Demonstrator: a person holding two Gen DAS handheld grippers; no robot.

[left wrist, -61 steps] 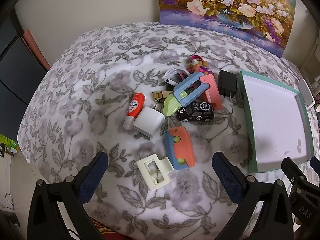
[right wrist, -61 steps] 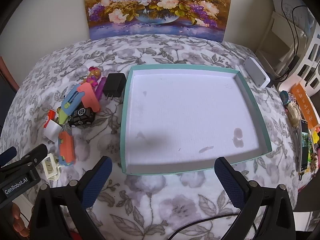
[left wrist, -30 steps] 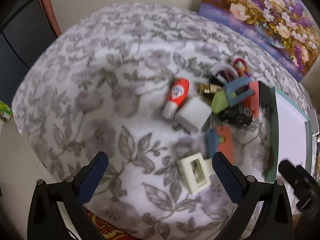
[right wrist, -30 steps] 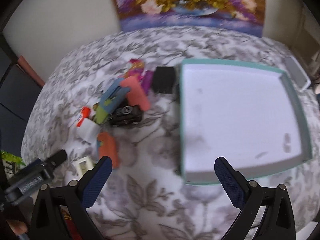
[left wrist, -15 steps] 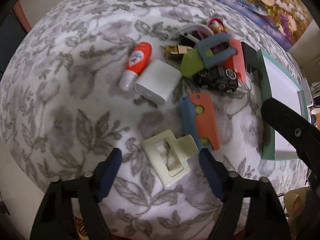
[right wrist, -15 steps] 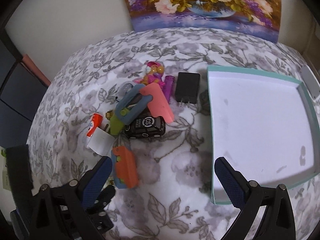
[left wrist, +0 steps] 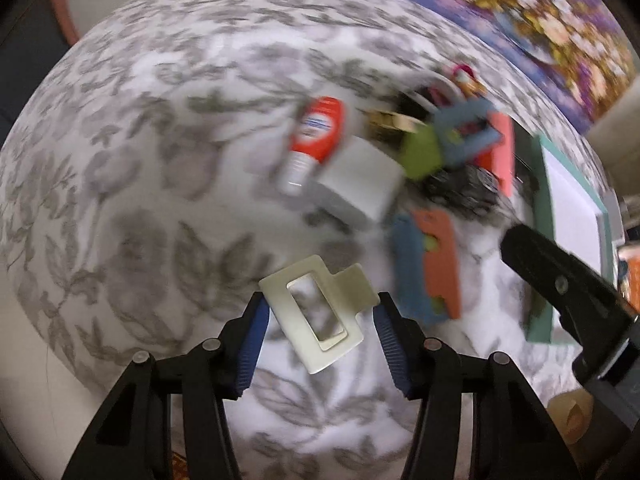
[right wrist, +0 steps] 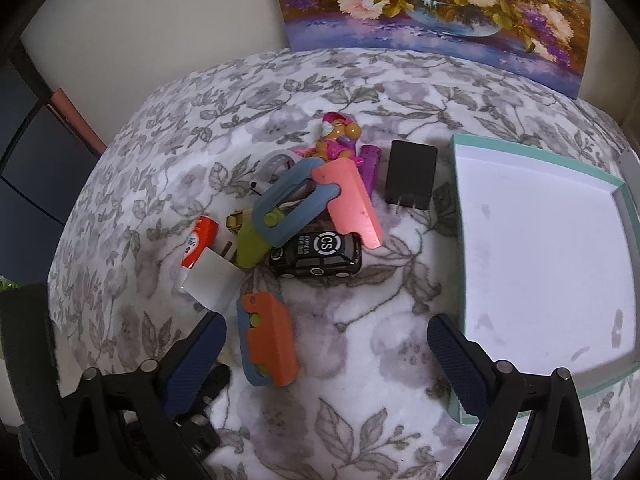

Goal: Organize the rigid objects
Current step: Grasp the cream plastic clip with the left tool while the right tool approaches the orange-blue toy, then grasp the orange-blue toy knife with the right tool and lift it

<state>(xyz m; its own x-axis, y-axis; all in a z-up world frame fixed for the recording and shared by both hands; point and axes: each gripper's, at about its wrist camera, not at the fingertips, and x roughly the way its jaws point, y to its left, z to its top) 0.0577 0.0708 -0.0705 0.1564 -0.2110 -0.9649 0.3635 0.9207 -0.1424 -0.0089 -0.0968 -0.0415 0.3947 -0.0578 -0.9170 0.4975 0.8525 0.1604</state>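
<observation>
A cream hair clip [left wrist: 316, 312] lies on the flowered blanket between my left gripper's [left wrist: 320, 336] blue pads. The jaws are closing, and both pads touch the clip's ends. My right gripper [right wrist: 326, 344] hangs open over the blanket with nothing held; an orange and blue cutter [right wrist: 268, 344] lies just inside its left finger [right wrist: 200, 344]. Further back sits the pile: a white charger [right wrist: 212, 280], a red tube [right wrist: 198, 242], a black toy car [right wrist: 316, 254], a pink, blue and green cutter [right wrist: 304, 200], a black plug [right wrist: 410, 180] and a pink figure [right wrist: 334, 136]. The clip is hidden in the right wrist view.
A teal tray [right wrist: 456, 240] with a white floor lies to the right of the pile. A flower painting [right wrist: 436, 4] leans on the wall behind. The blanket's near edge drops off at the left. The right gripper's black body [left wrist: 560, 288] crosses the left wrist view.
My left gripper has come down over the cream clip and its jaws have narrowed from wide open to the clip's ends. The right gripper has slid left from the tray toward the pile.
</observation>
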